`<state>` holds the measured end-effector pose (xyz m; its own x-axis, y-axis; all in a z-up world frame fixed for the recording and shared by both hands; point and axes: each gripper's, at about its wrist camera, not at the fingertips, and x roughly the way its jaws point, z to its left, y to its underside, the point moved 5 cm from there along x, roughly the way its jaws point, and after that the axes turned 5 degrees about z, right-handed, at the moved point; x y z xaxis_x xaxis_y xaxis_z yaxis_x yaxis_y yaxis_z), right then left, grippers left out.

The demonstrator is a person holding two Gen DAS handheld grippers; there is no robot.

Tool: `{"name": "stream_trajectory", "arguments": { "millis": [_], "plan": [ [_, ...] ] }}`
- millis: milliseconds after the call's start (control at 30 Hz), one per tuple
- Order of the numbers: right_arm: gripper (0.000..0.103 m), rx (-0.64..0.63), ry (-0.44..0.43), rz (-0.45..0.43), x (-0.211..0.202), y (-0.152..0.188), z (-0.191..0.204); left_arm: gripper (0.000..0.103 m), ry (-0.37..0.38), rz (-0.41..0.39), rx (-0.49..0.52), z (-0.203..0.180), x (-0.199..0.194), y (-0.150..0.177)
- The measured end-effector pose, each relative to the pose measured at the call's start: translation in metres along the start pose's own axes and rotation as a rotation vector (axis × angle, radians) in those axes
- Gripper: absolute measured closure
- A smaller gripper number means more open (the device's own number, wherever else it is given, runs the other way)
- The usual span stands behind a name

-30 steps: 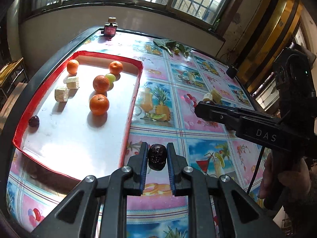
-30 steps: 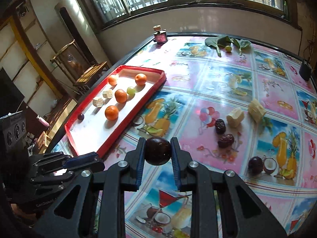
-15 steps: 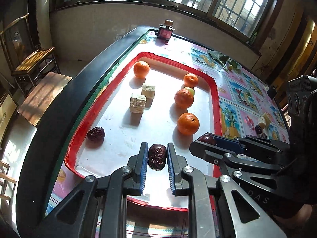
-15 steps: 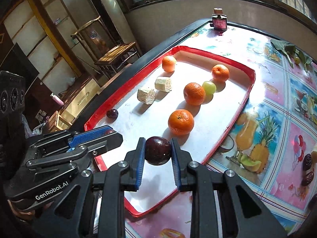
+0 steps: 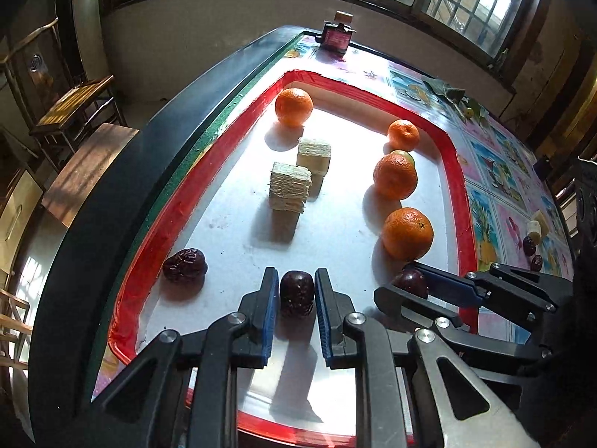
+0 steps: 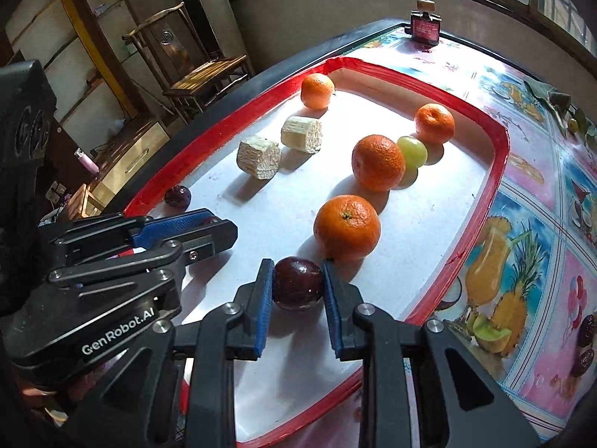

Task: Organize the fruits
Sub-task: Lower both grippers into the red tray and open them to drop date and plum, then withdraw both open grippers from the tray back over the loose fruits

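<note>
A wrinkled dark red date (image 5: 296,293) sits between the pads of my left gripper (image 5: 297,280), low over the near end of the red-rimmed white tray (image 5: 156,224). Its jaws are opening, and the pads still touch the date. My right gripper (image 6: 297,272) is shut on a round dark plum (image 6: 297,283), just above the tray floor and right beside the nearest orange (image 6: 347,226). The two grippers hang side by side. The right gripper (image 5: 414,280) shows at the right of the left wrist view.
The tray also holds several oranges, a green grape (image 6: 411,151), two pale ridged chunks (image 5: 290,186) and another date (image 5: 184,265) by its left rim. More dates (image 6: 585,324) and pale pieces (image 5: 537,226) lie on the patterned tablecloth. A small bottle (image 5: 337,35) stands at the table's far edge.
Both grippers came from over the tablecloth to the tray's near end and sank toward its floor, each carrying its fruit. The left pads now stand slightly wider around the date.
</note>
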<state>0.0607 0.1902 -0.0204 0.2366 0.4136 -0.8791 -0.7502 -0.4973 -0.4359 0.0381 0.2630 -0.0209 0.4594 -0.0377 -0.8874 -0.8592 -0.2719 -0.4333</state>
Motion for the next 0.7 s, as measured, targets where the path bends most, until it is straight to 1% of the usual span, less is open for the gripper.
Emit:
{"name": "stream_trajectory", "arguments": {
  "millis": [67, 100, 133, 167, 200, 267, 367, 433, 500, 567, 700],
  "plan": [
    [0.075, 0.001, 0.005, 0.002, 0.001, 0.0, -0.001, 0.071, -0.019, -0.005, -0.007, 0.002, 0.0, -0.001],
    [0.075, 0.001, 0.01, 0.002, 0.001, 0.0, -0.002, 0.067, -0.041, -0.006, -0.012, 0.004, -0.001, -0.001],
    [0.074, 0.001, 0.017, 0.004, 0.0, 0.0, -0.003, 0.057, -0.067, -0.009, -0.018, 0.006, -0.001, -0.001],
    [0.074, 0.0, 0.02, 0.007, 0.0, 0.0, -0.004, 0.048, -0.09, -0.013, -0.022, 0.008, -0.002, -0.001],
    [0.074, 0.0, 0.025, 0.008, 0.0, 0.0, -0.005, 0.048, -0.095, -0.019, -0.021, 0.009, -0.003, -0.001],
    [0.071, 0.005, 0.033, 0.01, -0.001, 0.0, -0.007, 0.039, -0.118, -0.019, -0.032, 0.01, -0.004, 0.0],
    [0.07, 0.005, 0.044, 0.011, -0.005, 0.001, -0.009, 0.034, -0.139, -0.029, -0.046, 0.012, -0.007, 0.0],
    [0.064, 0.015, 0.045, 0.009, -0.009, 0.002, -0.01, 0.03, -0.158, -0.036, -0.053, 0.012, -0.01, -0.001],
    [0.055, 0.022, 0.053, -0.001, -0.014, 0.003, -0.013, 0.028, -0.156, -0.047, -0.052, 0.01, -0.014, -0.001],
    [0.051, 0.023, 0.047, -0.013, -0.02, 0.004, -0.012, 0.027, -0.165, -0.056, -0.05, 0.006, -0.018, 0.0],
    [0.045, 0.004, 0.062, -0.043, -0.038, 0.008, -0.01, 0.025, -0.161, -0.076, -0.052, -0.004, -0.028, 0.002]
  ]
}}
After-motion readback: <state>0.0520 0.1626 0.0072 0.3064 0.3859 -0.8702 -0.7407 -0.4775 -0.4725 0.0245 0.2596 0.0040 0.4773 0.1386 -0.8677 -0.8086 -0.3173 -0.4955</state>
